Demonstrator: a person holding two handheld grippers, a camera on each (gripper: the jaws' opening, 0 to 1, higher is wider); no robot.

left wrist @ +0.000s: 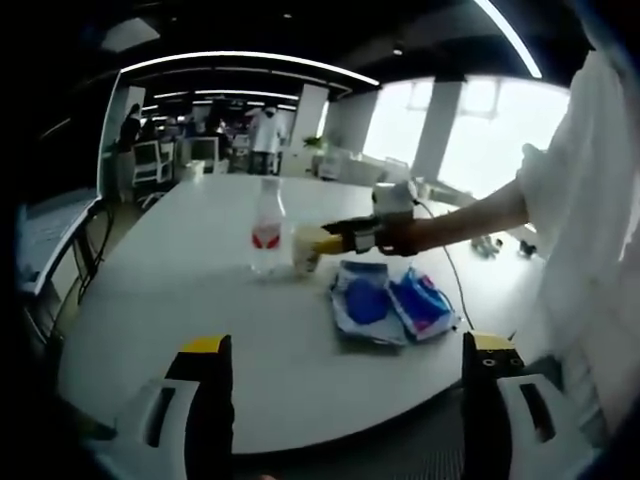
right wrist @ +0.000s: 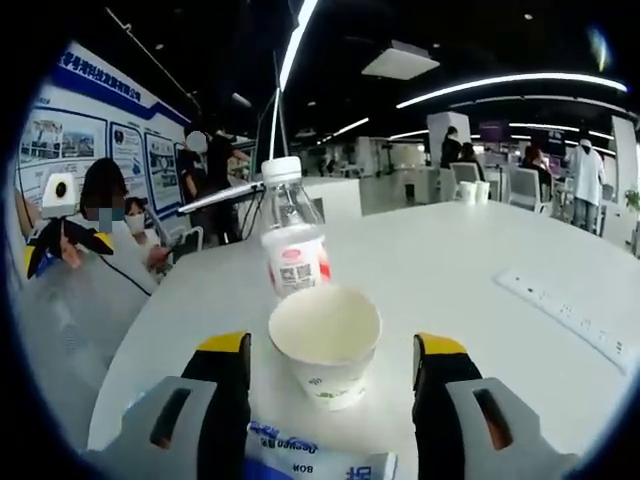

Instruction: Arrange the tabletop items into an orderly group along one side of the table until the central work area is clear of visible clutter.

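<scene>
A clear bottle [left wrist: 266, 228] with a white cap and red label stands upright mid-table, also seen in the right gripper view as the bottle [right wrist: 291, 243]. Beside it stands a white paper cup [left wrist: 304, 249]. My right gripper [right wrist: 332, 350] is open, its jaws on either side of the cup [right wrist: 326, 348] without touching it. In the left gripper view the right gripper [left wrist: 335, 240] reaches in from the right to the cup. Two blue and white packets [left wrist: 387, 301] lie flat nearer me; one packet's edge [right wrist: 315, 463] lies below the cup. My left gripper [left wrist: 345, 385] hangs open over the table's near edge, holding nothing.
A white power strip [right wrist: 570, 312] lies on the table [left wrist: 180, 290] to the right of the cup. A cable [left wrist: 452, 275] trails past the packets. The person's sleeve [left wrist: 585, 200] is at the right. Chairs, desks and people stand beyond the far edge.
</scene>
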